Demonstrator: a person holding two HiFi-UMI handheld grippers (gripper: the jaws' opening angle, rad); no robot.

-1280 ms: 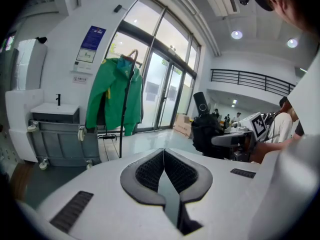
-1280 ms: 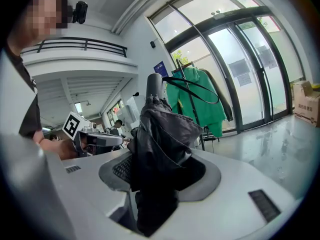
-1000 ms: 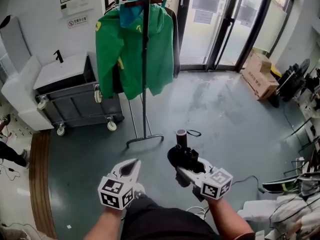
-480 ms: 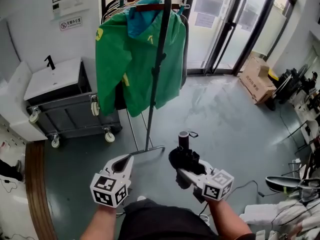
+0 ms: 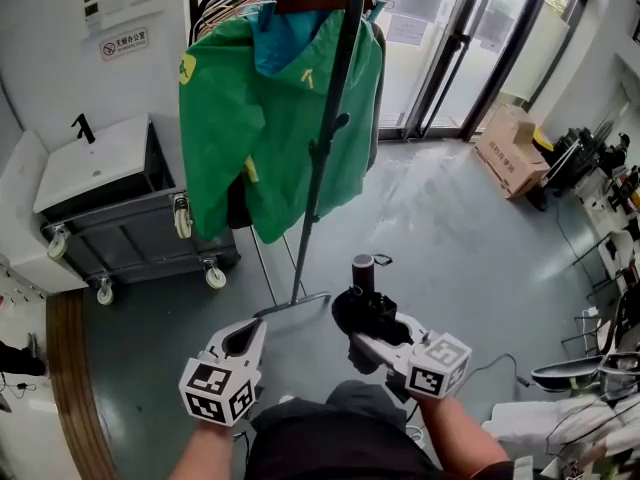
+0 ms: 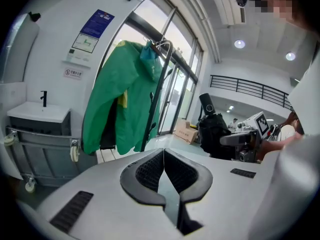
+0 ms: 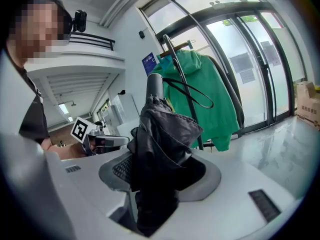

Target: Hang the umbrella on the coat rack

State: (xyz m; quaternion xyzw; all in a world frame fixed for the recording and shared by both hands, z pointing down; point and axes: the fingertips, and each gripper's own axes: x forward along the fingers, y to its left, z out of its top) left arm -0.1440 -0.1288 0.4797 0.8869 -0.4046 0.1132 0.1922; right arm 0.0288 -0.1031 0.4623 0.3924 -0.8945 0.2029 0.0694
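My right gripper (image 5: 372, 334) is shut on a folded black umbrella (image 5: 364, 308), held upright with its handle and wrist loop on top. In the right gripper view the umbrella (image 7: 160, 149) fills the space between the jaws, its loop (image 7: 192, 91) hanging toward the rack. The black coat rack (image 5: 325, 143) stands ahead and slightly left, with a green jacket (image 5: 260, 118) on a hanger. My left gripper (image 5: 245, 340) is shut and holds nothing, low at the left. In the left gripper view the rack (image 6: 156, 96) and jacket (image 6: 120, 104) are in front, the umbrella (image 6: 215, 131) to the right.
A grey wheeled cart (image 5: 150, 223) with a white sink top (image 5: 85, 163) stands left of the rack. Glass doors (image 5: 450, 48) lie behind it. A cardboard box (image 5: 510, 148) sits at the right wall, with cluttered gear (image 5: 600, 368) further right.
The view has closed in on the coat rack, which now looms larger and nearer. Both grippers keep their places, and the right one still holds the umbrella.
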